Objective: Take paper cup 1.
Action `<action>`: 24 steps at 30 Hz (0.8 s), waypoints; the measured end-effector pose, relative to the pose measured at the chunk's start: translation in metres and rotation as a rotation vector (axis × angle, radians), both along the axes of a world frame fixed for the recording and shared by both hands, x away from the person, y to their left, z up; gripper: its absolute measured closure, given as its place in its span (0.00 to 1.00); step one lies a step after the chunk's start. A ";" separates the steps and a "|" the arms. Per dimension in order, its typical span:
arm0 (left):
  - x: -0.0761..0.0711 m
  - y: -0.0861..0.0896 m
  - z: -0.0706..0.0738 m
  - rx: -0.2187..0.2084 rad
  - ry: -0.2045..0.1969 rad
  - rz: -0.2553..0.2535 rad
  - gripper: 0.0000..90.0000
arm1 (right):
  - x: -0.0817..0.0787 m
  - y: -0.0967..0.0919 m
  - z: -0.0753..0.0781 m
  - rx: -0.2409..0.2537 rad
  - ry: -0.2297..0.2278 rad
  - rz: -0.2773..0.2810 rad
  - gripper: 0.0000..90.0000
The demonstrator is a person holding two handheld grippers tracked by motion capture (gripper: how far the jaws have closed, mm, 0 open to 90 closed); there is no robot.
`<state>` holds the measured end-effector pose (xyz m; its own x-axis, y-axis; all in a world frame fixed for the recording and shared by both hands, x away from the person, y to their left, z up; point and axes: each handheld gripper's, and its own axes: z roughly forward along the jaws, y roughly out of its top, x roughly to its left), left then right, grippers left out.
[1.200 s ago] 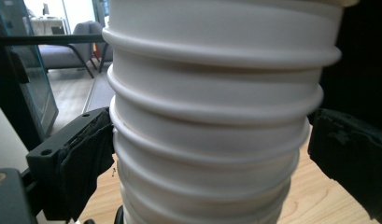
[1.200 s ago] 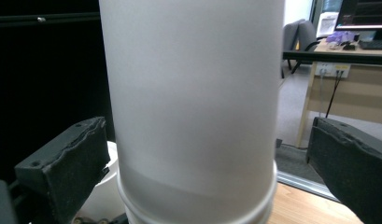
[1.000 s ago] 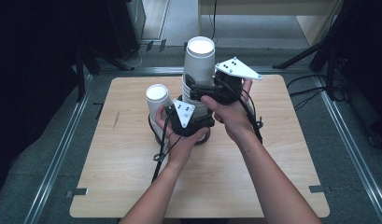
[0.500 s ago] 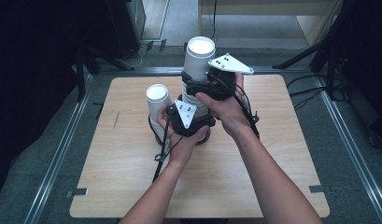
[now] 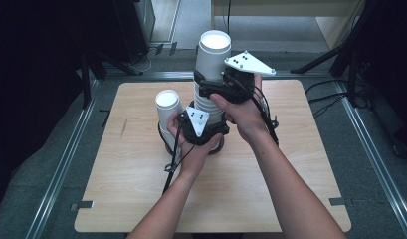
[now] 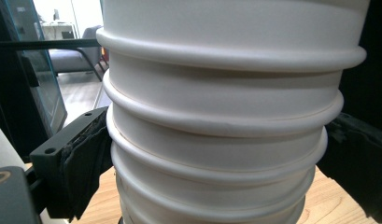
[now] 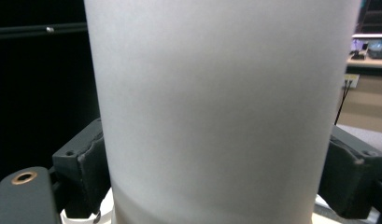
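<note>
A tall stack of white paper cups (image 5: 207, 107) stands at the middle of the wooden table (image 5: 141, 189). My left gripper (image 5: 210, 130) is shut on the stack low down; its pads (image 6: 86, 163) press the ribbed rims (image 6: 221, 116). My right gripper (image 5: 212, 90) sits higher and is shut on the top cup (image 5: 213, 55). Its jaws have just been closing, and the smooth cup wall (image 7: 216, 116) is now pressed between the pads (image 7: 83, 163). A second, shorter white cup (image 5: 167, 104) stands just left of the stack, beside my left hand.
Metal rails (image 5: 61, 169) run along the table's left and right sides. Black stands and cables (image 5: 335, 59) lie beyond the far edge. Bare tabletop stretches in front of my forearms and to either side.
The right gripper's jaws have closed onto the top cup, and the gripper with the cup sits slightly higher. The left gripper and the lower stack have stayed put.
</note>
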<state>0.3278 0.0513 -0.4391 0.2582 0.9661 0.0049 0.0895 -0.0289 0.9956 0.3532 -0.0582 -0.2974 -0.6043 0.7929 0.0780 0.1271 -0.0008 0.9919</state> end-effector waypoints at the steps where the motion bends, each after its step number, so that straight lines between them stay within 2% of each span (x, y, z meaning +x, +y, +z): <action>1: 0.000 0.000 0.000 0.000 0.000 -0.001 0.02 | -0.002 0.000 0.004 0.007 -0.014 -0.008 0.14; 4: 0.000 0.000 0.000 0.002 0.000 -0.001 0.02 | -0.003 0.000 0.006 0.003 -0.035 -0.027 0.15; 9: 0.000 0.001 0.000 0.002 0.001 -0.003 0.02 | -0.006 -0.001 0.013 0.025 -0.057 -0.044 0.18; 19: -0.001 0.001 0.000 0.008 -0.001 -0.007 0.02 | -0.016 -0.004 0.030 0.041 -0.096 -0.043 0.21; 24: 0.000 0.001 0.000 0.009 -0.002 -0.009 0.02 | -0.021 -0.008 0.039 0.067 -0.119 -0.039 0.21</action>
